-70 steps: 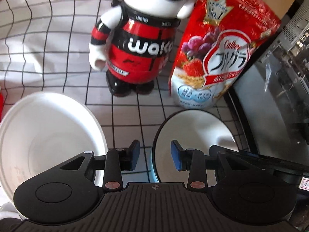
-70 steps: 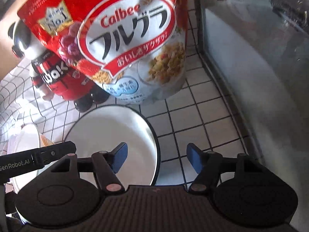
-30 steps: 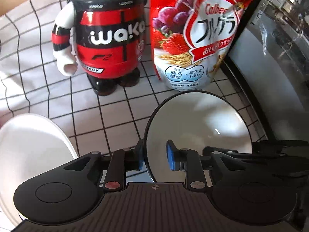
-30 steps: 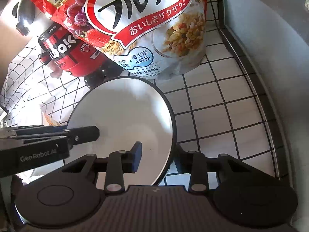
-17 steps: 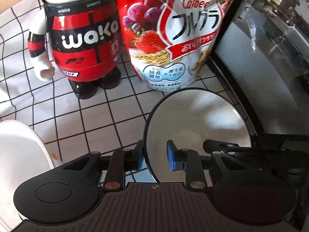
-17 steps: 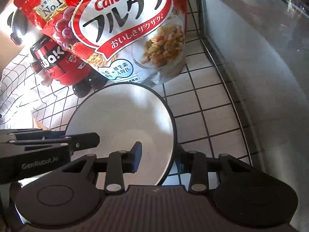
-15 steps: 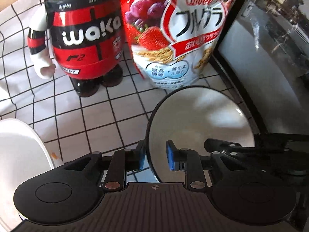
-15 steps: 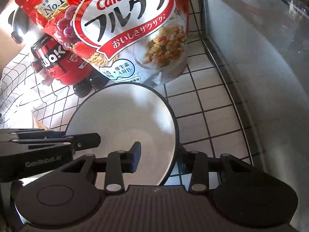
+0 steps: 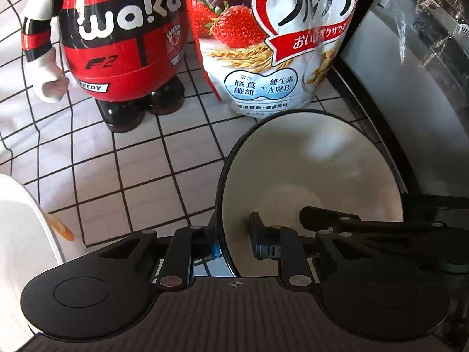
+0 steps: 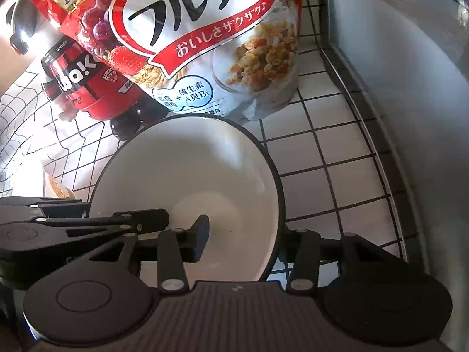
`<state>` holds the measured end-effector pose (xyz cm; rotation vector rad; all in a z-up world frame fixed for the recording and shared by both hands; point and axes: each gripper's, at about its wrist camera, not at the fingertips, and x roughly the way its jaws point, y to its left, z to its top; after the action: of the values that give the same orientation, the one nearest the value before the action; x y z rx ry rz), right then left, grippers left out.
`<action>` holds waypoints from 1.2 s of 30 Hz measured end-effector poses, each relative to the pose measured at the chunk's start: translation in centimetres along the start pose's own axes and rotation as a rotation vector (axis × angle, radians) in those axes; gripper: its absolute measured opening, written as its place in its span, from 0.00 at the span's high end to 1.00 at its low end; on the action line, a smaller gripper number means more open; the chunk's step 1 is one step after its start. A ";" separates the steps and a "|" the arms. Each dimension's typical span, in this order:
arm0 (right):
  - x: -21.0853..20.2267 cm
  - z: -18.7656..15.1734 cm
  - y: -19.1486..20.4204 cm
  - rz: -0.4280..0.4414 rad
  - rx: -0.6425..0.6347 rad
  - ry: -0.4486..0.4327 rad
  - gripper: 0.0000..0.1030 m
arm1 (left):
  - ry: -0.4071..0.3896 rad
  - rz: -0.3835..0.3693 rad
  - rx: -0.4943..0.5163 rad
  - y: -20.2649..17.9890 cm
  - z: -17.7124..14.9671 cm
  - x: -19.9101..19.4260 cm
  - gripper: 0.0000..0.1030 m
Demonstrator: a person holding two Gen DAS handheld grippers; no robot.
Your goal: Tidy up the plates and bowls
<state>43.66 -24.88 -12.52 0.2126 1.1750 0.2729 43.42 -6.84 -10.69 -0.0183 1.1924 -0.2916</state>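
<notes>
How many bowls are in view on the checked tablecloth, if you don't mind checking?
2. The black-rimmed bowl sits before the cereal bag, straddled at opposite rims by both grippers. A white bowl lies at the left edge, mostly cut off. Others may be out of frame.

Figurine (image 9: pixel 117 47) head cut off by the top edge, cereal bag (image 9: pixel 272 38) top cropped too, white bowl (image 9: pixel 20 234) mostly off the left edge, black-rimmed bowl (image 10: pixel 187 193) near edge hidden behind the gripper body, right gripper (image 10: pixel 243 237) outer pad hidden behind that rim.
</notes>
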 end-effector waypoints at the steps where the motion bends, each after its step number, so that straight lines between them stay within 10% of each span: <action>1: 0.1 0.0 0.0 0.002 -0.001 0.000 0.55 | 0.002 -0.006 -0.004 0.1 0.0 0.0 0.79; 13: -0.1 -0.2 -0.1 0.007 -0.007 0.008 0.57 | 0.035 -0.084 -0.103 1.2 -0.2 0.3 0.79; 36: -4.7 -0.4 2.4 0.054 -0.011 -0.079 0.58 | -0.108 0.021 -0.054 -0.1 -0.8 -6.6 0.76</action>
<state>41.39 -24.07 -7.77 0.2438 1.0908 0.3156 40.48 -5.32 -4.91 -0.0683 1.0928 -0.2372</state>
